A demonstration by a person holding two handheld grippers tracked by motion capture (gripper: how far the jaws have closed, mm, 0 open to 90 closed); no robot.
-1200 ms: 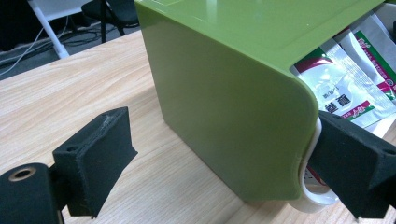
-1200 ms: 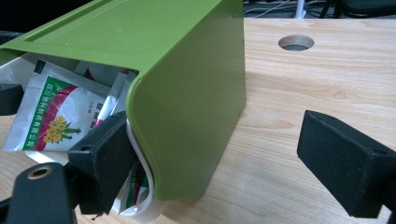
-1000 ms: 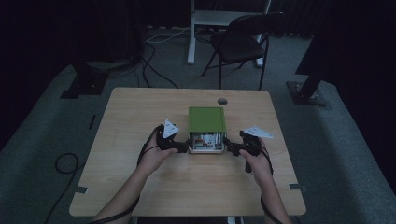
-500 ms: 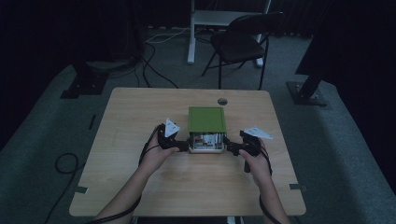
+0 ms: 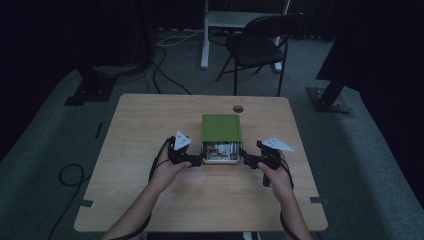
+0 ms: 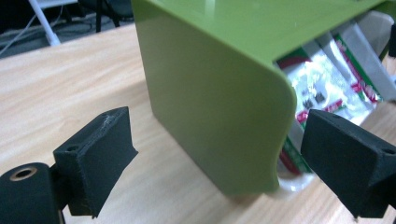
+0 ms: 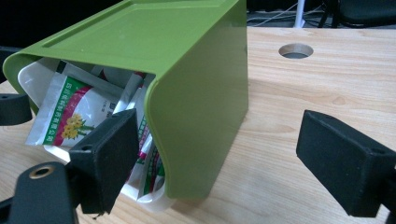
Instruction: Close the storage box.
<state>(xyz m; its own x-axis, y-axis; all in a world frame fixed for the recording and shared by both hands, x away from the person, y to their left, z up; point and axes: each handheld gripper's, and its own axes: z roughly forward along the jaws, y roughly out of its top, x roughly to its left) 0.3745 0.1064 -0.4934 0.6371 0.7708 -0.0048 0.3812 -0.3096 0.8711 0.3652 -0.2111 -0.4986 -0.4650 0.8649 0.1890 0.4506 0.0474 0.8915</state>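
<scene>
A: Anything different from a second ago?

B: Hardly. In the high view the left gripper (image 5: 196, 161) sits a touch closer to the box's left front corner than before; the right gripper (image 5: 246, 160) is where it was, at the right front corner. The box has not shifted.

A: Start near. How do the jaws stand?

B: Both pairs are apart, holding nothing. In the left gripper view (image 6: 212, 154) the green drawer box (image 6: 210, 93) has its front corner between the jaws, one jaw outside its side wall, the other in front of the open drawer. In the right gripper view (image 7: 217, 161) it is mirrored: the left jaw before the packets, the right jaw out over bare wood.

A: Where is the box?

B: At the centre of the wooden table (image 5: 150, 125), with the round cable hole (image 5: 238, 108) at its 12 o'clock.

A: Any writing?

B: The white drawer (image 7: 28, 77) holds sachets (image 7: 65, 116) with green and red bands, yellow flowers and a vertical line of Chinese characters, too small to read.

A: Farther off?

B: A black folding chair (image 5: 260, 45) at 12 o'clock beyond the table.
</scene>
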